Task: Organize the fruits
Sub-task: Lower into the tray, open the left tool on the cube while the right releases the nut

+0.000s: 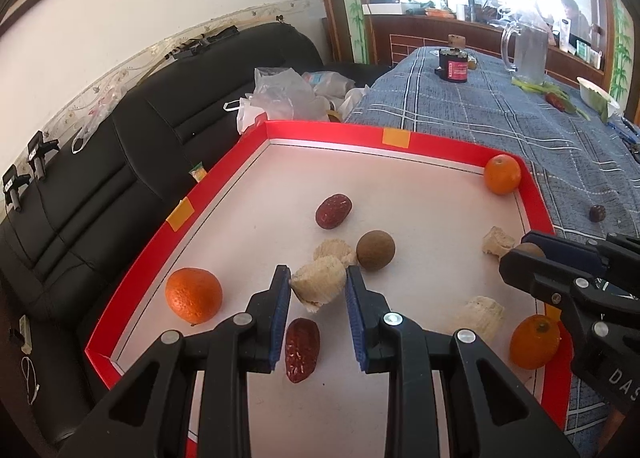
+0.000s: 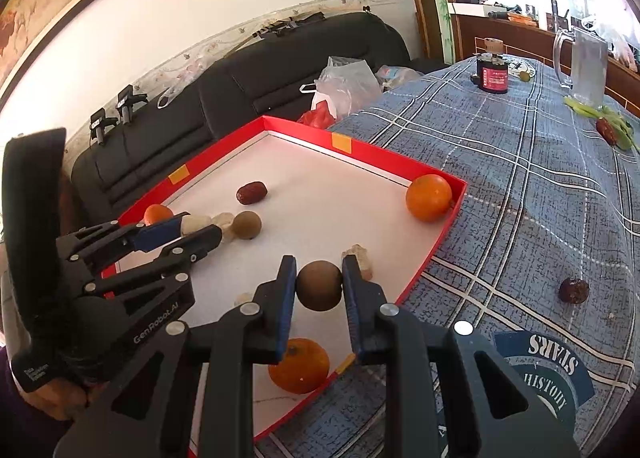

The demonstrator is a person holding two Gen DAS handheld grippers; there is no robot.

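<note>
**Inspector:** Status of both claws?

**Assistant:** The left claw (image 1: 318, 290) is clamped on a pale chunk (image 1: 319, 285), held above the floor of the red tray (image 1: 338, 133). The right claw (image 2: 319, 286) is clamped on a brown ball-shaped fruit (image 2: 319, 285), also over the tray.

**Inspector:** What lies around them?

**Assistant:** A red date (image 1: 301, 350) lies directly beneath the left claw, an orange (image 1: 193, 295) to its left, and a second brown fruit (image 1: 375, 250) just ahead of it to the right. Another orange (image 2: 299, 365) sits under the right claw, near the tray's rim. One date (image 2: 573, 290) lies outside the tray on the table (image 2: 520, 185), to the right claw's right.

**Inspector:** Risks?

**Assistant:** In my judgement, the round fruit is gripped at two small contact points and may roll out if tilted. The pale chunk looks crumbly; excess squeeze could break it. Both claws work close together, so collision is possible.
</note>
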